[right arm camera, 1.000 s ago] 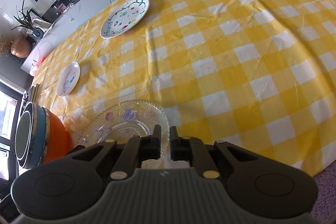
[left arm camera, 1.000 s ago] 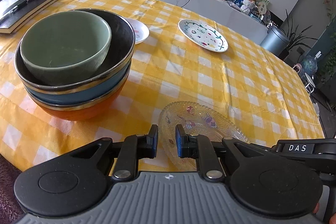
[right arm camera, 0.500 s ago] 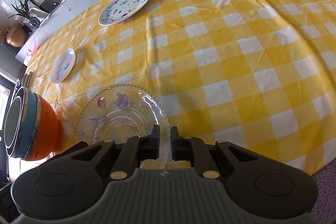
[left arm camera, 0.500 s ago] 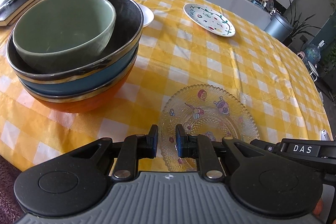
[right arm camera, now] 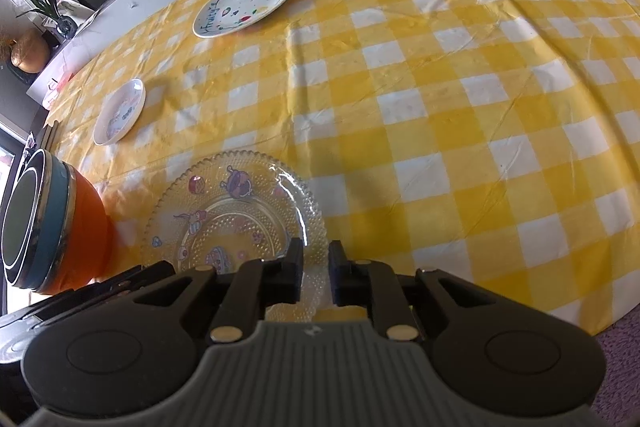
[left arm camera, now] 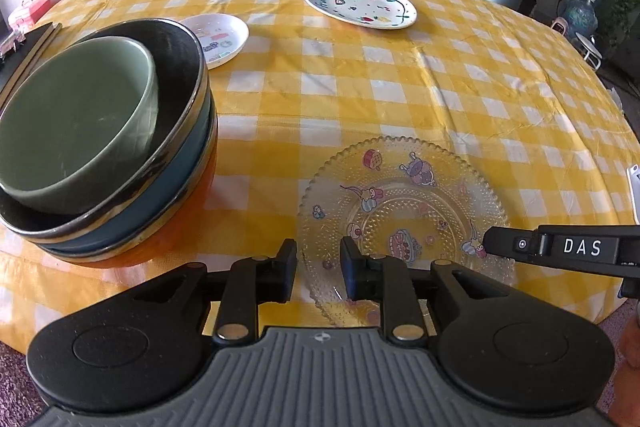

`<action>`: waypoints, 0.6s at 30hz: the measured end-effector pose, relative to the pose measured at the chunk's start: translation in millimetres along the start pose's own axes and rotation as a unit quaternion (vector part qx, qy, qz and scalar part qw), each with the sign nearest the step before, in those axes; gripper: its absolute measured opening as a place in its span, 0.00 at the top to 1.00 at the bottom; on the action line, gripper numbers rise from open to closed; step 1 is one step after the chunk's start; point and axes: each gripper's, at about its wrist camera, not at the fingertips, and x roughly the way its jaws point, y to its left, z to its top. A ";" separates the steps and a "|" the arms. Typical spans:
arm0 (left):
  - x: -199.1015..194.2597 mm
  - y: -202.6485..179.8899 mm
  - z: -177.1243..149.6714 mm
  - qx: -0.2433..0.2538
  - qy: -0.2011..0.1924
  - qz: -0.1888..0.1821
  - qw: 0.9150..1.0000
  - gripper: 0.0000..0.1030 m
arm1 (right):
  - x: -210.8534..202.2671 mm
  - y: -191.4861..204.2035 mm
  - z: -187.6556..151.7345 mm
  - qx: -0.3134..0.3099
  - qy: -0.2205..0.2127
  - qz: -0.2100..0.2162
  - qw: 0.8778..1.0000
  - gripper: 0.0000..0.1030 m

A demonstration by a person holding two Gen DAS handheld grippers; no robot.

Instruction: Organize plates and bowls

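- Both grippers' jaws have just been opening over the glass plate [left arm camera: 404, 211], more exposed than before.
- Left gripper [left arm camera: 318, 273]: modest gap, straddling the plate's near rim, gripping nothing.
- Right gripper [right arm camera: 315, 275]: narrow gap above the rim, holding nothing.

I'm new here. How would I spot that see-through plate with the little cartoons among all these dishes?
Find the yellow checked tablecloth and its near edge. Right of the stacked bowls lies a clear glass plate with a beaded rim. The other two plates are opaque white; this one shows the checks through it.
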 end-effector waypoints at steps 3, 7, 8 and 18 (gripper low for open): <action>0.7 -0.7 0.6 0.012 0.005 0.001 1.000 0.74 | -0.7 -0.3 0.1 -0.001 0.001 -0.002 1.000 0.84; 0.2 -3.5 2.8 0.036 0.017 0.013 0.999 0.73 | -6.0 3.7 1.3 -0.018 -0.011 -0.013 1.000 0.71; -0.5 -4.0 3.4 0.041 0.020 0.017 0.999 0.71 | -7.7 5.0 2.2 -0.022 -0.014 -0.014 1.000 0.68; -19.9 -7.9 31.5 0.092 0.041 -0.019 0.995 0.62 | -19.9 12.9 28.2 -0.075 -0.041 -0.018 0.996 0.54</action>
